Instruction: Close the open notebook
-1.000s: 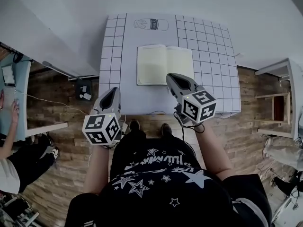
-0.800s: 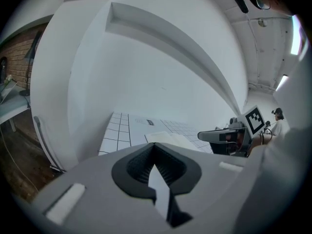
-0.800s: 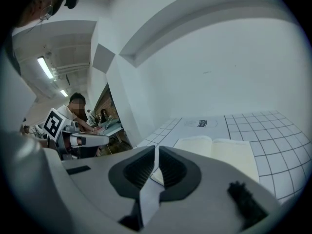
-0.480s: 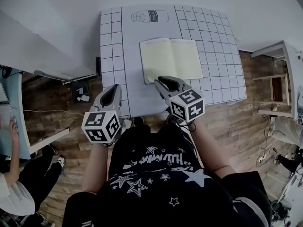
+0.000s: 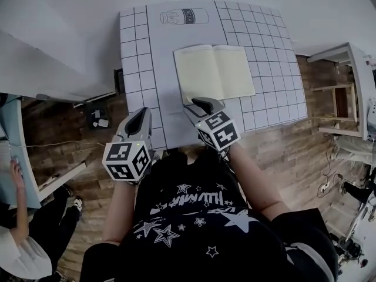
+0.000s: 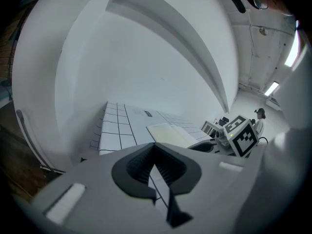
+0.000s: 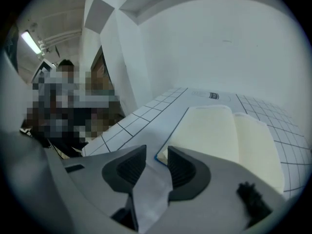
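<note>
Left gripper: pressed together and empty, at the near edge of the counter, off to the notebook's left. Right gripper: jaws spread, having just been opening, with nothing clamped between them, aimed at the near left corner of the notebook. The notebook lies open and flat just ahead, its spine running away from the person. The right gripper is the nearer.

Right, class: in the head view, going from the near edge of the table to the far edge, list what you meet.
right gripper (jaws have just been opening, nothing clamped between them) → open notebook → printed bottle drawing
</note>
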The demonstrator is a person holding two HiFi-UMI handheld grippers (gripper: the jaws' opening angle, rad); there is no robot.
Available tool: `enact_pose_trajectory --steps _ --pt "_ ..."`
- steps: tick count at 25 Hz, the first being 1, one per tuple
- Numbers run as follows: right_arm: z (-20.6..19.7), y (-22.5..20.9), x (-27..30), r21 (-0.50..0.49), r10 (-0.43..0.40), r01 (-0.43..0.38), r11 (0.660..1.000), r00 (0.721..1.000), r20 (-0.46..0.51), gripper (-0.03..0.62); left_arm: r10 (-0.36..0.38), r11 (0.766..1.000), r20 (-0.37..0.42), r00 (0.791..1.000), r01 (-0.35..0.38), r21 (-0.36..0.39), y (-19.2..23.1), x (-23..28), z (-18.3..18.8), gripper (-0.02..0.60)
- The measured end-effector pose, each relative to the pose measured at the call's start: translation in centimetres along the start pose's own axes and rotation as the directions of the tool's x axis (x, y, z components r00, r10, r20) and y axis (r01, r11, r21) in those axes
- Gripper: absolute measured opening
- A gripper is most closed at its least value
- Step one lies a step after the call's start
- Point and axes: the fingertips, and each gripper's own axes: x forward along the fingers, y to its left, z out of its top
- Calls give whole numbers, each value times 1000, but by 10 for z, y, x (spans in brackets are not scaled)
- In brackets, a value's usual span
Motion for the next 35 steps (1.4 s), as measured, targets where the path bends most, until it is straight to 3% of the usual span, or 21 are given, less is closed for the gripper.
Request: enact_pose_trajectory --steps 5,13,16,19,27,35 --pt "-13 -4 21 -35 -32 29 999 994 -106 137 16 1000 -1 1000 -16 -18 12 -3 -3 9" --pt "-15 -8 28 -206 -134 103 973 980 -146 129 44 998 -1 999 -44 -37 22 -9 -4 9" --pt "-13 -8 29 -241 -143 103 965 977 -156 57 46 998 1 999 -45 -35 22 -9 -3 9" --pt "-13 -7 30 -230 -117 77 970 980 -163 36 46 998 5 999 -45 -31 21 -8 -2 9" --pt "3 -6 7 -183 -53 40 982 996 -68 26 49 999 15 999 -49 -9 7 -8 2 9" --pt "40 -22 -55 -148 -5 17 989 997 82 26 70 997 36 997 -69 -17 -19 5 10 9"
